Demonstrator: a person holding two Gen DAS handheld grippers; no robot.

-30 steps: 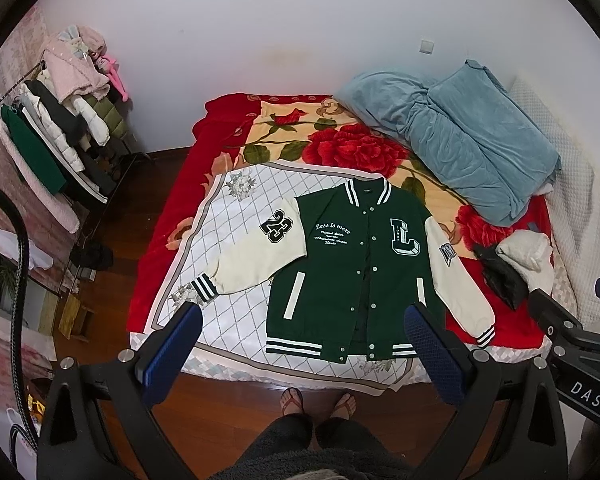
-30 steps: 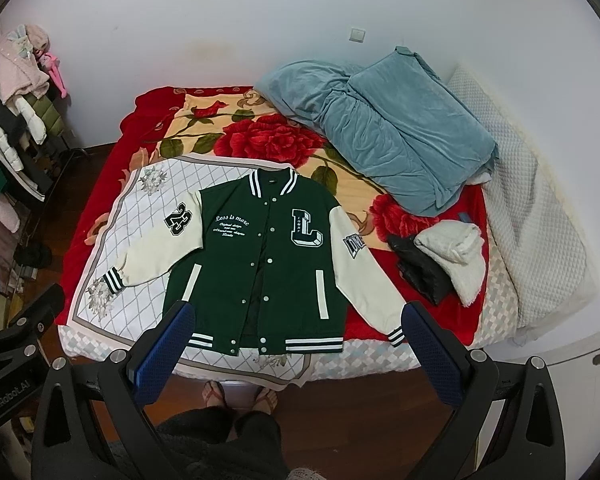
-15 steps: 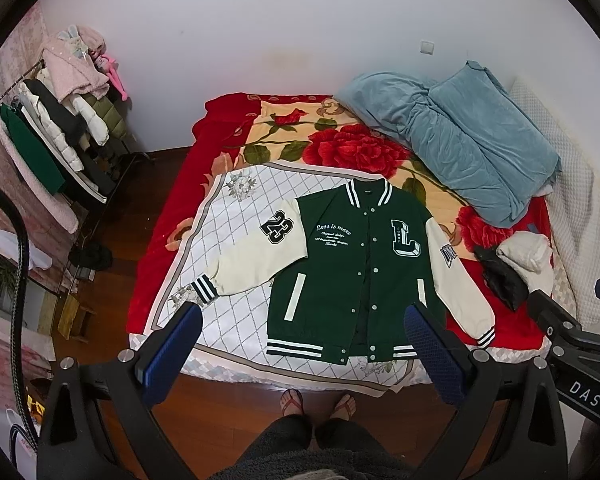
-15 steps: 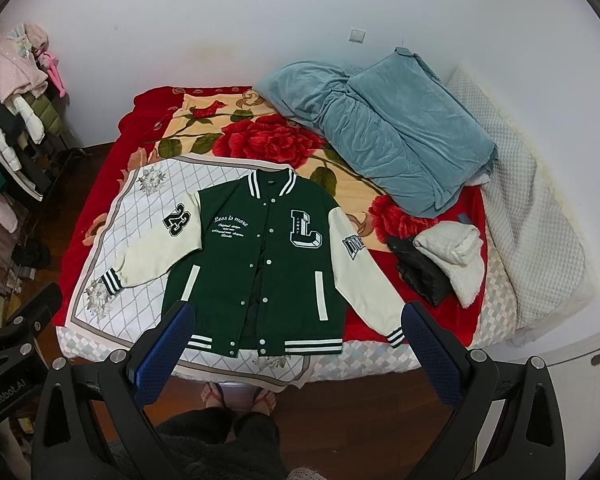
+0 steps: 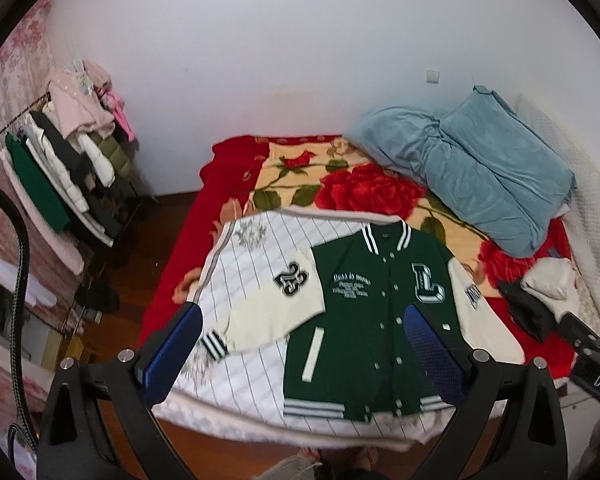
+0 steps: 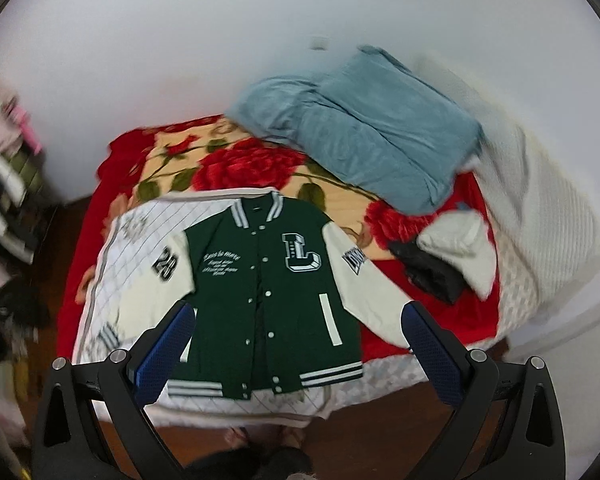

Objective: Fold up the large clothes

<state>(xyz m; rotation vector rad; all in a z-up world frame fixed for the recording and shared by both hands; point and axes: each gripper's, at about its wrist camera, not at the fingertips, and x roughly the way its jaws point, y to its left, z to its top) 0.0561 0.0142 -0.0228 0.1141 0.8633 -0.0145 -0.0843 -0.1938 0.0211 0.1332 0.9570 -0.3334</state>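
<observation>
The bed [image 5: 236, 160] is the reference landmark; it carries a red cover with a large rose print. A white quilted sheet [image 5: 256, 264] with a grey border lies over the foot half of the bed, reaching its near edge. A crumpled blue blanket [image 5: 480, 176] occupies the head end of the bed, toward the right side and against the wall.

The varsity jacket [image 5: 364, 332] lies flat, front up, at the foot of the bed, its left half on the white sheet and its right half on the red cover. Body is dark green; sleeves are cream. Collar, cuffs and hem are ribbed with white stripes. The front is closed by a row of pale snap buttons. A large white "L" patch sits on one chest panel, small white script on the other. One cream sleeve bears a black "23" patch and is bent back toward the body; the other, with a lettered patch, extends down to the bed's near edge. Two white welt pockets show low on the front.

A small heap of dark and cream garments [image 6: 448, 260] rests on the bed's right side, beside the blanket.

The left gripper [image 5: 300, 352] hangs above the foot of the bed, blue pads spread wide, holding nothing. The right gripper [image 6: 296, 352] is likewise spread and empty. Both views are blurred.
</observation>
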